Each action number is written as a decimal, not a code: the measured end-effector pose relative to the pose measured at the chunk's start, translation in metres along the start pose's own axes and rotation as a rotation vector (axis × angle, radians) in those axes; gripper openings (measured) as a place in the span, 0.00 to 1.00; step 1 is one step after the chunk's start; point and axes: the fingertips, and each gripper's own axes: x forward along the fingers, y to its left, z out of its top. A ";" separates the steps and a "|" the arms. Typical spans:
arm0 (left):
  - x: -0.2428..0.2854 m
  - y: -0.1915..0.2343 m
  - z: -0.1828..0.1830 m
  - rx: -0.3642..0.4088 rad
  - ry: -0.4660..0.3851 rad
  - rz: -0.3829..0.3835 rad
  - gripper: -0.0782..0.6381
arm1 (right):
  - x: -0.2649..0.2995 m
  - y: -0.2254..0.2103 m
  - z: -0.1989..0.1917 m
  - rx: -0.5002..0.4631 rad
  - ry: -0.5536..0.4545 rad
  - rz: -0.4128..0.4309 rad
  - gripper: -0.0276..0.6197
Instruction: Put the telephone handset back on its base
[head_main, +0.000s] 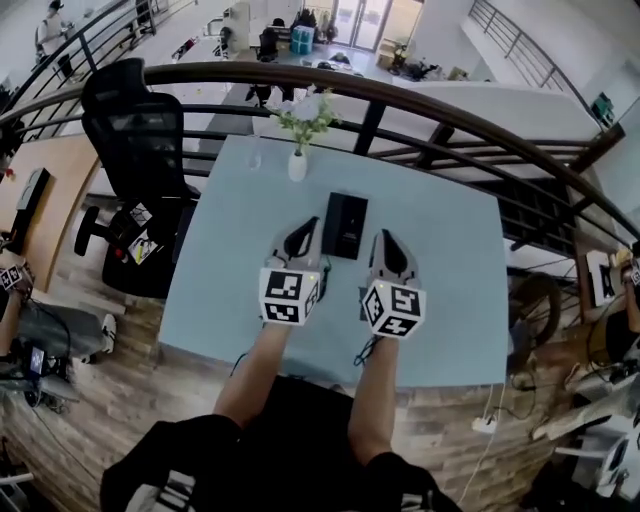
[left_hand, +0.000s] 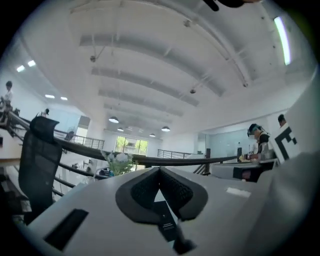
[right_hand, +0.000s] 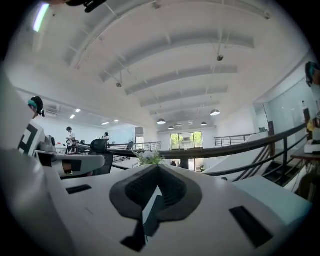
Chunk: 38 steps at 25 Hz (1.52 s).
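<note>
The black telephone (head_main: 345, 225) lies in the middle of the pale blue table (head_main: 440, 290), and from above I cannot tell its handset from its base. My left gripper (head_main: 303, 230) hovers just left of it and my right gripper (head_main: 384, 240) just right of it, both pointing away from me. Both are shut with nothing held. In the left gripper view the left gripper (left_hand: 160, 170) has its dark pads meeting at the tip. The right gripper (right_hand: 158, 168) looks the same in the right gripper view. Neither gripper view shows the phone clearly.
A white vase of flowers (head_main: 298, 160) stands at the table's far edge, behind the phone. A dark curved railing (head_main: 420, 105) runs behind the table. A black office chair (head_main: 140, 130) stands off the far left corner. Cables hang at the near edge.
</note>
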 end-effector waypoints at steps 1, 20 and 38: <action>-0.005 -0.002 0.000 0.028 -0.002 0.014 0.11 | -0.008 0.001 0.004 -0.016 -0.010 0.003 0.03; -0.045 -0.019 0.015 0.095 -0.070 0.097 0.11 | -0.044 0.014 0.019 -0.084 -0.085 0.082 0.03; -0.046 -0.018 0.013 0.100 -0.084 0.102 0.11 | -0.042 0.017 0.024 -0.174 -0.110 0.094 0.03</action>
